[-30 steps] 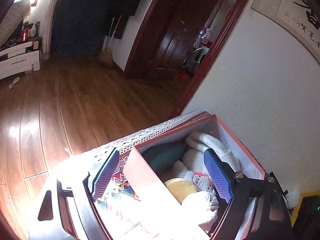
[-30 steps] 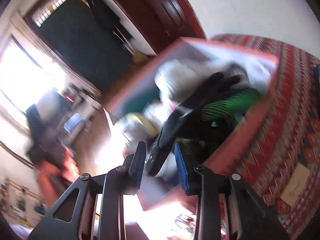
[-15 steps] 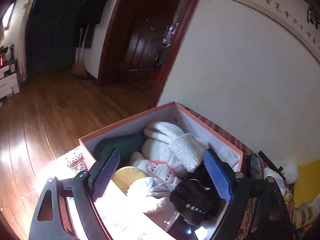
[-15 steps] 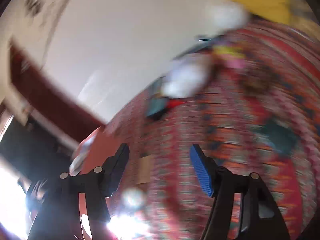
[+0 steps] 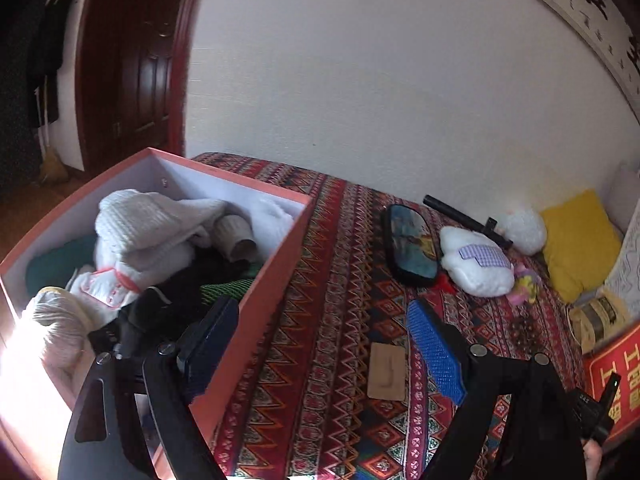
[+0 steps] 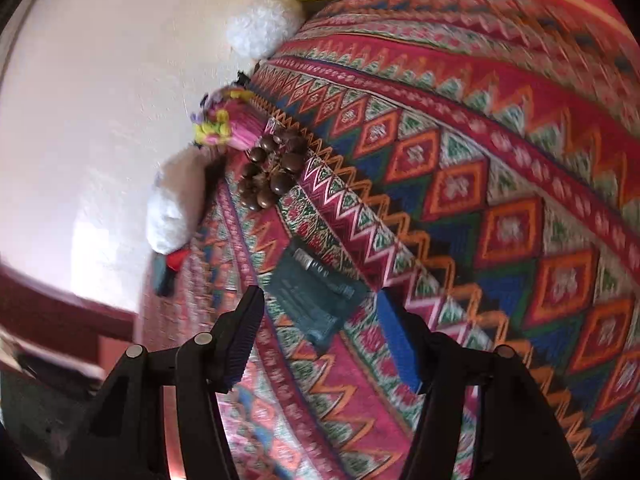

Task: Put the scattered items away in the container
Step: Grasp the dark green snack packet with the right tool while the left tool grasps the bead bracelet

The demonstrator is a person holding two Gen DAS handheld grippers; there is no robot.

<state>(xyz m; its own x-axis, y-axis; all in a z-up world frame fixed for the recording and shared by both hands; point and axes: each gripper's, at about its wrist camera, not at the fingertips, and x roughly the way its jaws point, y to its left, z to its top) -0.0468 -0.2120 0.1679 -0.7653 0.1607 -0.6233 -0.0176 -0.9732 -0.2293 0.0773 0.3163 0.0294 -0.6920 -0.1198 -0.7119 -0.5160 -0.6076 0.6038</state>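
A pink box [image 5: 276,264] on the patterned cloth holds white knitwear [image 5: 160,224], a black and green glove [image 5: 208,284] and other soft items. My left gripper [image 5: 320,344] is open and empty, straddling the box's right wall. On the cloth lie a tan patch [image 5: 386,372], a dark oval mirror [image 5: 412,244], a white plush [image 5: 476,268] and a black rod [image 5: 460,216]. My right gripper [image 6: 320,336] is open and empty, just above a flat teal item [image 6: 316,296]. Brown beads [image 6: 272,172] and a pink-yellow toy [image 6: 224,124] lie beyond it.
A white wall runs behind the bed. A yellow cushion [image 5: 576,240] and a red printed item [image 5: 616,372] lie at the right. A white pompom [image 6: 264,28] sits by the wall. A dark wooden door [image 5: 132,80] stands at the left.
My right gripper let go of the glove in the box, opened, and swung out over the cloth to the teal item. My left view turned right from the floor toward the bed.
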